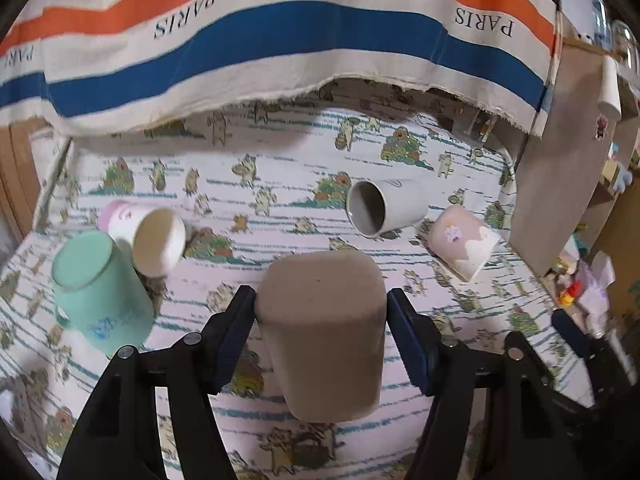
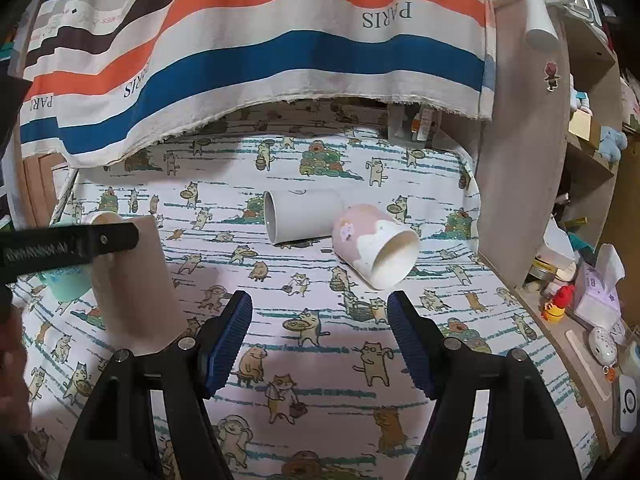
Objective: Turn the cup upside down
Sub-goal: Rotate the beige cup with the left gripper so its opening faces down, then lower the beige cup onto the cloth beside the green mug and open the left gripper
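My left gripper [image 1: 320, 304] is shut on a beige cup [image 1: 324, 332], held bottom up over the cat-print cloth; the cup also shows in the right wrist view [image 2: 132, 280] with a left finger [image 2: 72, 244] across it. My right gripper [image 2: 320, 312] is open and empty above the cloth. A white cup [image 2: 300, 216] lies on its side, mouth to the left, also in the left wrist view [image 1: 384, 206]. A pink and white cup [image 2: 372, 244] lies on its side just right of it, also in the left wrist view [image 1: 464, 240].
A mint green cup [image 1: 100, 284] stands upside down at the left, with a pink-white cup [image 1: 148, 236] lying against it. A striped "PARIS" cloth [image 1: 280, 40] hangs at the back. A wooden shelf panel [image 2: 520, 152] with clutter borders the right side.
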`<state>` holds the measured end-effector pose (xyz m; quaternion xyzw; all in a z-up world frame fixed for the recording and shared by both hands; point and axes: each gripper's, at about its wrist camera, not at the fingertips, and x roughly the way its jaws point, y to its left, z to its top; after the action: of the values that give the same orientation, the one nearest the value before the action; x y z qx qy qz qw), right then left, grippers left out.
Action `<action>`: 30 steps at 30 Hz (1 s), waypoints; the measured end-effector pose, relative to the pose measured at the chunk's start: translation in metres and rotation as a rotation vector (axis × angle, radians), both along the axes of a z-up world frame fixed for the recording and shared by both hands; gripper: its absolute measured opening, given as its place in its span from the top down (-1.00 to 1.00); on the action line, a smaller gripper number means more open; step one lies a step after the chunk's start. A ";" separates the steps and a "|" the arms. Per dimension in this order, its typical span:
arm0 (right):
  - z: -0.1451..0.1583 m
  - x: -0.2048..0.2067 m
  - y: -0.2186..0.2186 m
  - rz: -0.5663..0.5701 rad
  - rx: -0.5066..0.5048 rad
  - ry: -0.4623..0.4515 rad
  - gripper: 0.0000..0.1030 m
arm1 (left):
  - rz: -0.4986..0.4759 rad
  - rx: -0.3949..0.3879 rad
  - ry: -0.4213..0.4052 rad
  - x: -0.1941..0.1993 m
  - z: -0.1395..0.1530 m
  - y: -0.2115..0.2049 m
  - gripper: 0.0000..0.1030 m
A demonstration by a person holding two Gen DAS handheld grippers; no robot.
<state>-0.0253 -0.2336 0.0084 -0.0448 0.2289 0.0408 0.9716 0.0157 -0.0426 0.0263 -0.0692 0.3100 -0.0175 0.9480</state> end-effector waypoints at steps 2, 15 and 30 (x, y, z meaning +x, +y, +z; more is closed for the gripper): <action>-0.002 0.001 0.002 0.008 0.007 0.006 -0.39 | 0.028 0.023 -0.031 -0.003 -0.002 0.001 -0.27; -0.013 0.006 0.006 0.042 0.047 0.027 -0.39 | 0.037 0.075 -0.142 -0.014 -0.014 0.000 -0.27; -0.018 0.010 0.013 0.072 0.059 0.054 -0.39 | 0.044 0.144 -0.167 -0.012 -0.023 -0.010 -0.28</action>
<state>-0.0156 -0.2210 -0.0092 -0.0231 0.2521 0.0840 0.9638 0.0037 -0.0525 0.0028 -0.0059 0.2286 0.0200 0.9733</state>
